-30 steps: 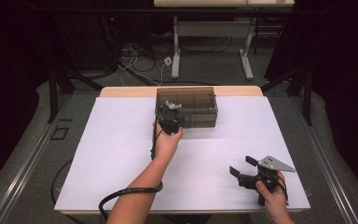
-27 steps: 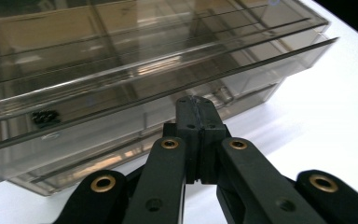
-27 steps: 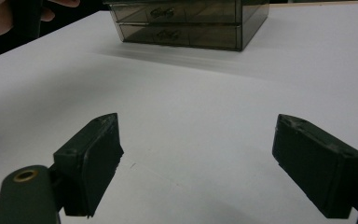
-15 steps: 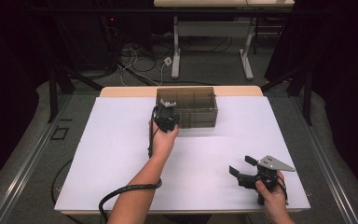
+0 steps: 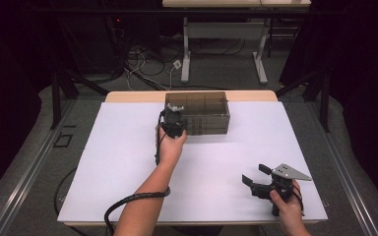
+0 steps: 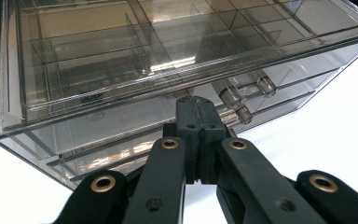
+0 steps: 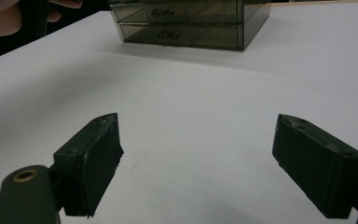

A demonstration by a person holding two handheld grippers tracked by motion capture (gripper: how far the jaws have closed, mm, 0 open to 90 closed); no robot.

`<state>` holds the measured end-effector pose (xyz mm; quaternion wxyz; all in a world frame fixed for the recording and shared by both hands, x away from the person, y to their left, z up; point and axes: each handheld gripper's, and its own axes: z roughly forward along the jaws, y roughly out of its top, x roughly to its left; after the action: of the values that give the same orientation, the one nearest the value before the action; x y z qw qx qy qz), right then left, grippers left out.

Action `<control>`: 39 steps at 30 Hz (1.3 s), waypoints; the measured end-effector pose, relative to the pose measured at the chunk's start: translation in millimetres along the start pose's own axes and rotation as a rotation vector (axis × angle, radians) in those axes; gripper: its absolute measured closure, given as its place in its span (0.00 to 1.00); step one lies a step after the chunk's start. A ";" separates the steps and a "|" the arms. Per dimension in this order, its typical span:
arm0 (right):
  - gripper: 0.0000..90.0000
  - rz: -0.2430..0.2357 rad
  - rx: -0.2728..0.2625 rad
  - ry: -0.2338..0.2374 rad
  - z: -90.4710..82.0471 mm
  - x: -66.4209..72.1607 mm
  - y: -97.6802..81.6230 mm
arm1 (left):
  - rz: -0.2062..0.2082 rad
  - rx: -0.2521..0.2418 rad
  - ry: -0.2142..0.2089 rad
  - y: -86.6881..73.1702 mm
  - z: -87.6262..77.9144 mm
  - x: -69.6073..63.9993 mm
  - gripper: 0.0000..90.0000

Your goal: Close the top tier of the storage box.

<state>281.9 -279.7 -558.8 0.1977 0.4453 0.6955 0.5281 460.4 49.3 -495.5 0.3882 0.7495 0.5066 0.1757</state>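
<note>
Smoky transparent plastic drawer box (image 5: 199, 112) at the far middle of the white table (image 5: 118, 162), lower left front corner hidden behind left tongs (image 5: 173, 129). Shifted leftward along the box front since a second ago; pressed together, empty, tips at the drawer front. Right tongs (image 5: 256, 175) spread wide, empty, well apart near the table's right edge.

The right gripper (image 7: 198, 170) hovers low over the white worktop (image 7: 191, 107) with its two black fingers (image 7: 91, 163) spread wide apart and nothing between them, only bare white surface. Farther off, near the top of the view, a smoky see-through drawer box (image 7: 191, 23) stands on the worktop, with two stacked drawer fronts facing this way. At the top left corner part of a hand (image 7: 9, 16) shows at the worktop's dark edge, well apart from the fingers.
</note>
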 end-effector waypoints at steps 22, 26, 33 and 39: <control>0.16 0.005 -0.001 0.000 0.3 -0.6 0.5 | -0.001 -0.012 0.009 -1.5 -6.1 6.0 1.00; 0.16 0.003 0.006 0.001 0.1 -1.5 0.9 | -0.002 -0.031 0.001 -1.5 -13.9 8.0 1.00; 0.17 0.002 0.002 -0.003 0.5 -1.1 1.1 | 0.008 -0.072 -0.002 0.9 -31.2 13.3 0.97; 0.17 0.000 0.001 -0.003 0.1 -1.3 1.0 | 0.008 -0.082 0.007 4.3 -42.2 18.8 0.97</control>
<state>283.1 -280.7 -558.2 0.1985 0.4462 0.6955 0.5271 443.4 82.4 -467.8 0.4160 0.7344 0.4973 0.2008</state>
